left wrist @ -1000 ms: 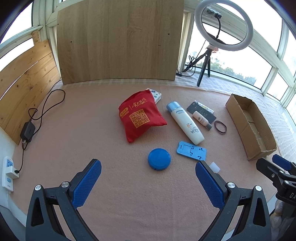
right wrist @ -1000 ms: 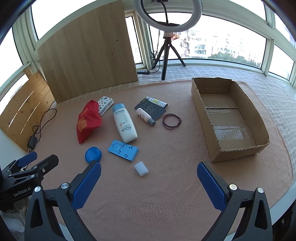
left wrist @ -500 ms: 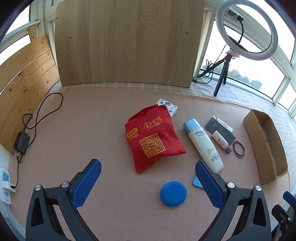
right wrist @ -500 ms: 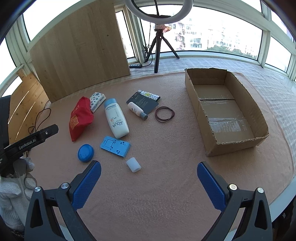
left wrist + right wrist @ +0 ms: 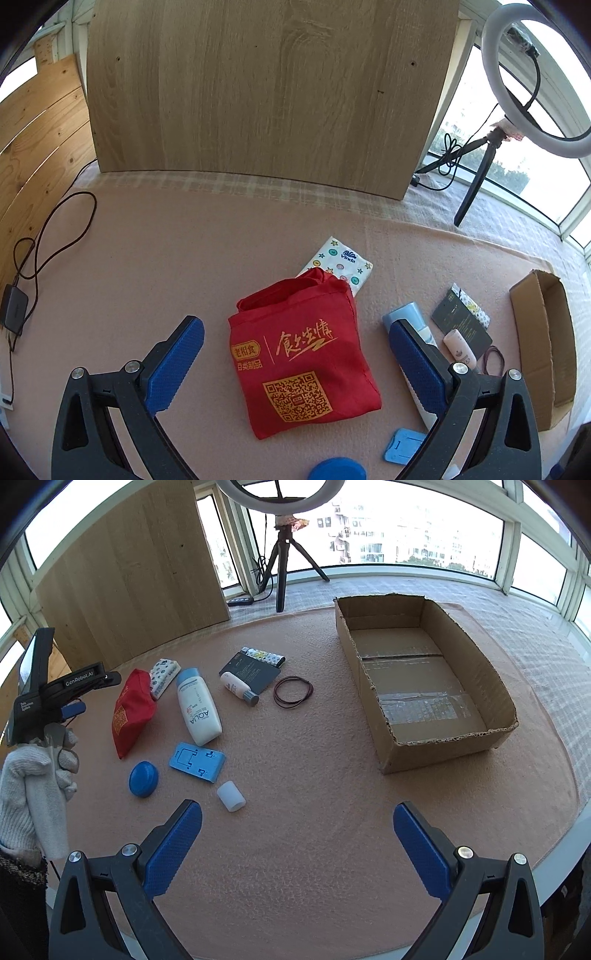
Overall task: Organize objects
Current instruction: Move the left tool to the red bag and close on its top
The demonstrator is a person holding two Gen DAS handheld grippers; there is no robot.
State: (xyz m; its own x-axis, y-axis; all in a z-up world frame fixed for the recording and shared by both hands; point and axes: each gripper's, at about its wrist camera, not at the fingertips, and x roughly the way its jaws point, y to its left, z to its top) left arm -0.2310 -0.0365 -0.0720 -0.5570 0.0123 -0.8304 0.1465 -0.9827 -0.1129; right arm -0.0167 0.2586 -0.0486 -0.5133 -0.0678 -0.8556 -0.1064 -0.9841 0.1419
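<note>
A red cloth bag (image 5: 301, 354) lies between the fingers of my open left gripper (image 5: 295, 332), which hovers over it; it also shows in the right wrist view (image 5: 133, 710). Around it lie a tissue pack (image 5: 338, 262), a white AQUA bottle (image 5: 197, 707), a blue phone stand (image 5: 197, 760), a blue round lid (image 5: 143, 779), a small white cap (image 5: 231, 796), a small bottle (image 5: 238, 688), a dark card (image 5: 251, 672) and a hair band (image 5: 293, 691). An empty cardboard box (image 5: 384, 709) stands at the right. My right gripper (image 5: 297, 830) is open and empty near the table's front edge.
A wooden board (image 5: 258, 88) stands upright at the back. A ring light on a tripod (image 5: 282, 565) stands behind the objects. A cable and adapter (image 5: 14, 306) lie at the far left. The gloved hand (image 5: 33, 786) holding the left gripper shows at the left.
My left gripper has moved forward and down toward the red bag, which now lies between its fingers. My right gripper has shifted slightly closer to the table.
</note>
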